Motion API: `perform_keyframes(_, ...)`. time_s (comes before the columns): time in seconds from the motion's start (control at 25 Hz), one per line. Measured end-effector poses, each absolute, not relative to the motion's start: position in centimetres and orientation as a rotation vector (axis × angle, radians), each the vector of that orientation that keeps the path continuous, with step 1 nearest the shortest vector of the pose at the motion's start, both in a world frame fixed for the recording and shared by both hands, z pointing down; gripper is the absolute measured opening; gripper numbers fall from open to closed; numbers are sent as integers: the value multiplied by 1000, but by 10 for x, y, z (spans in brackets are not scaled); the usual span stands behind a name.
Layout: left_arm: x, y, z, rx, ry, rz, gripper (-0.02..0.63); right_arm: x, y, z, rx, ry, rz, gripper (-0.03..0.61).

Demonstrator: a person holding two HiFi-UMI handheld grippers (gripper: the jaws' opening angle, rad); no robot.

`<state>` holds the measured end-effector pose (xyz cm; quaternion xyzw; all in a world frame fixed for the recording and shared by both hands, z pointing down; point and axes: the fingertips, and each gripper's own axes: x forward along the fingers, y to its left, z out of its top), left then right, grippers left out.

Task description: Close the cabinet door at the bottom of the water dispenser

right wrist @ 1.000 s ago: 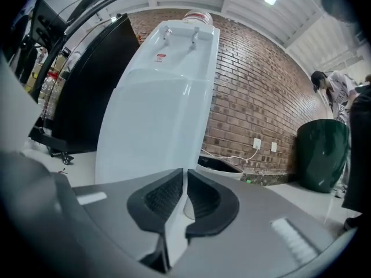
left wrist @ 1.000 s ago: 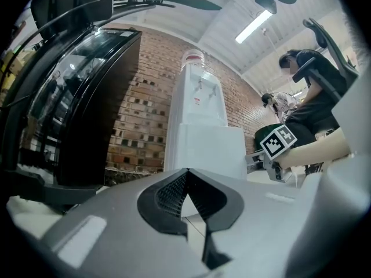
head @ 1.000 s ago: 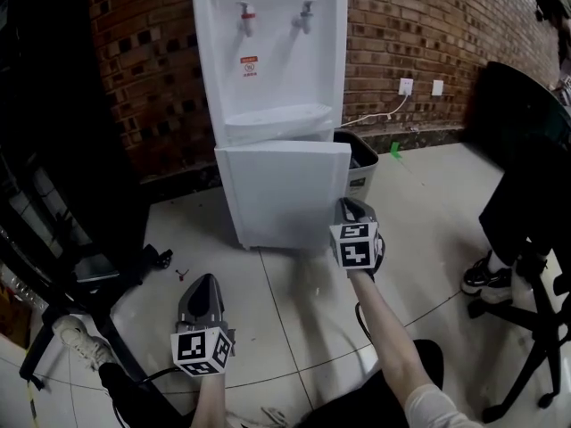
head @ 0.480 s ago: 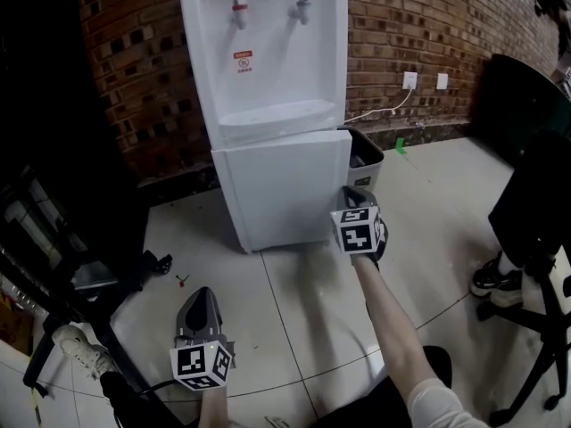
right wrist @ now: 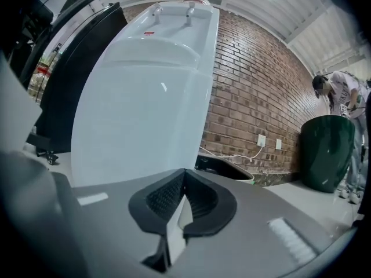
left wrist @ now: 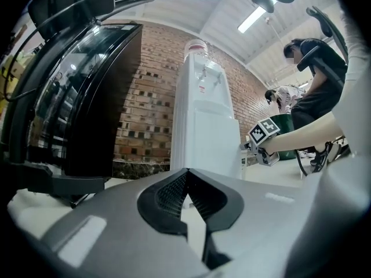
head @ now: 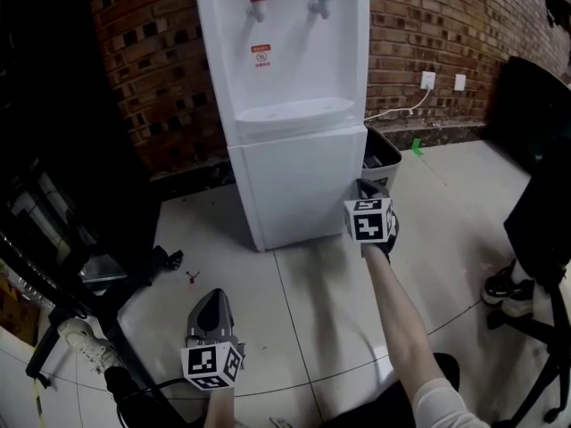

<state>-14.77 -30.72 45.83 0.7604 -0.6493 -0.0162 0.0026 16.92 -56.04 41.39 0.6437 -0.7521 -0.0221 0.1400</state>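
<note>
Up at 12 o'clock on the head view, what's filling the frame? Brick and a big white box? (lurker_42)

Yep. Going big to small: I've got a brick wall [head: 446, 25] across the back and a pale tiled floor [head: 312, 310] under everything. The water dispenser [head: 294, 52] stands against the wall at 12. Its cabinet door [head: 299, 190] is the lower front panel. From my seat it looks flush with the body, with no gap I can make out. An office chair [head: 544, 221] sits off at 3 o'clock, well apart from the dispenser. A black bin [head: 382, 157] is tucked just beside the dispenser on its 3 o'clock side. (rig_op)

And the tools? Holding anything? (lurker_42)

Nope, both empty. My right gripper [head: 364, 185] is up at the door's 3 o'clock edge, jaws pressed together with nothing between them. Its own view has the white door filling the 10 o'clock side. I can't tell if the tips are actually touching the door. My left gripper [head: 212, 296] hangs over the floor down at 7 o'clock, well apart from the dispenser, tips also closed on nothing. Tiniest stuff: two wall sockets [head: 428, 80] at 2 o'clock, with a white cable [head: 393, 110] running down toward the dispenser. (rig_op)
</note>
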Motion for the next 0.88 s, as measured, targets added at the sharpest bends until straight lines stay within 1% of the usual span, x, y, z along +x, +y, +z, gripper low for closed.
perform_keyframes(0.56, -156, -312, 461, 2379, -2068, -6, 15, 150, -576, 405, 1783, -2246, -67, 2)
perform_keyframes(0.88, -143, -304, 445, 2429, -2018, -128, 15, 136, -517, 386, 1765, -2399, -64, 2)
